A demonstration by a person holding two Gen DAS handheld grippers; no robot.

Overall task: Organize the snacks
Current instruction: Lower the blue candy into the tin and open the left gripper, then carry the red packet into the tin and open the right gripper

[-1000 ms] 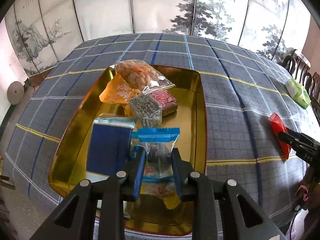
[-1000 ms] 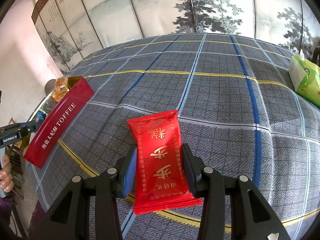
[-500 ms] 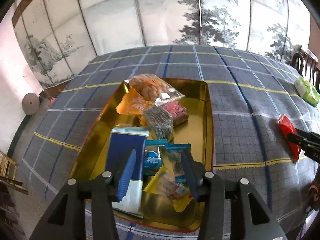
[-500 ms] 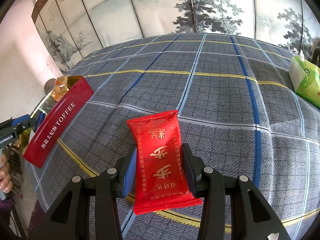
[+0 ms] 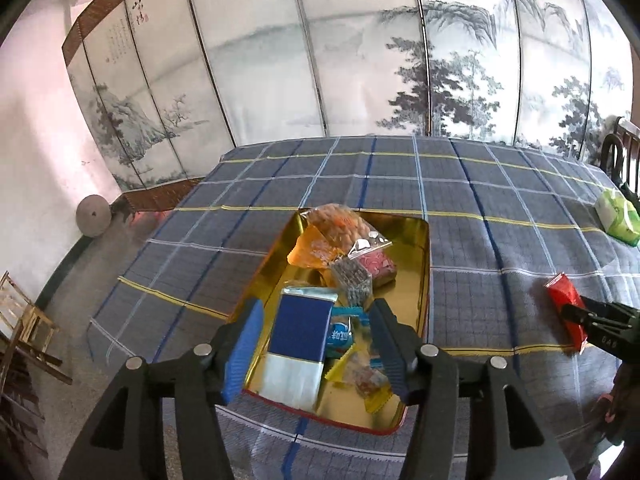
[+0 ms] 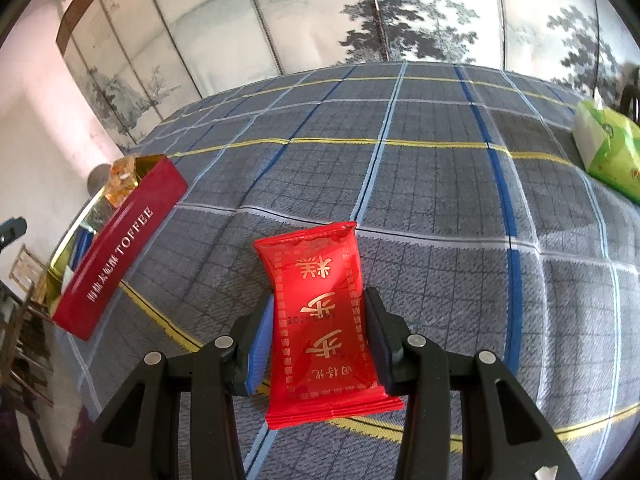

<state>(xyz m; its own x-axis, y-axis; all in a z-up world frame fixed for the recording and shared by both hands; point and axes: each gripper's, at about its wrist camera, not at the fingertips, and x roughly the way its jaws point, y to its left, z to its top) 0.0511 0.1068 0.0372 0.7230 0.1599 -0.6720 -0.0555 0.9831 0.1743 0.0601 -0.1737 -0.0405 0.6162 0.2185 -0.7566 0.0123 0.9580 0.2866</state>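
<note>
The small blue-topped packet [image 5: 347, 330] is lying in the gold tin [image 5: 418, 280] beside the navy packet [image 5: 298, 330], among the other snacks. My left gripper [image 5: 316, 350] has just been opening its jaws and is now lifting clear above the tin with nothing between the pads, so I'm judging that drop as finished. I'm keeping my right gripper [image 6: 316, 344] clamped on the red packet [image 6: 320, 320], down on the checked tablecloth [image 6: 440, 200] well to the right of the tin. That one is likely next. The green tissue pack [image 6: 608, 148] is sitting far off.
</note>
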